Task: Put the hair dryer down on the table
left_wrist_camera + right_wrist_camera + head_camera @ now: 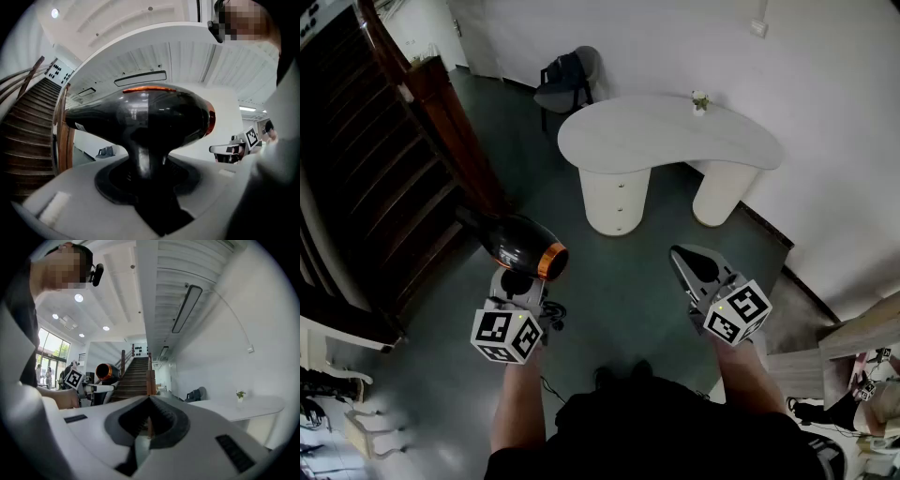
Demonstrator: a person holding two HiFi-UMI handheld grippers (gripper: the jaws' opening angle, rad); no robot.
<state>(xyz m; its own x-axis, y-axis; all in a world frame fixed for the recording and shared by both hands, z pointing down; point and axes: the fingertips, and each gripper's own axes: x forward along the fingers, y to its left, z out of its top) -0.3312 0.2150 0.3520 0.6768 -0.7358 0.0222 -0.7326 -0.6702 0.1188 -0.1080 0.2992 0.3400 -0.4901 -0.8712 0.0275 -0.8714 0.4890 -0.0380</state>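
hair dryer (520,246) in the head view is up in the air over the dark floor, its handle going down into the left claw (517,281). its black barrel lies roughly level, and the orange-ringed end points towards the right claw (678,253). the narrow end points off to the left, at the wooden stairs. the white worktop (666,141) lies ahead and to the right, well apart from the dryer, and all that shows on it is a small plant (700,101) at the far edge. the right claw is on the side nearer the worktop, but the dryer is on the left arm.

in the left gripper view the left claw (150,173) is clamped on the handle of the hair dryer (140,117). the barrel sits crosswise above the jaws, so its long axis runs side to side across the grip.

in the right gripper view the right claw (149,420) has its jaws pressed together with nothing between them. the hair dryer (104,372) shows off to its left with the orange ring facing this way, and the worktop (243,406) is out to the right.

as i judge it, the move is the left arm's. it must travel forward and rightward until the dryer is over the worktop, then lower it so the barrel rests along its length before the jaws let go.
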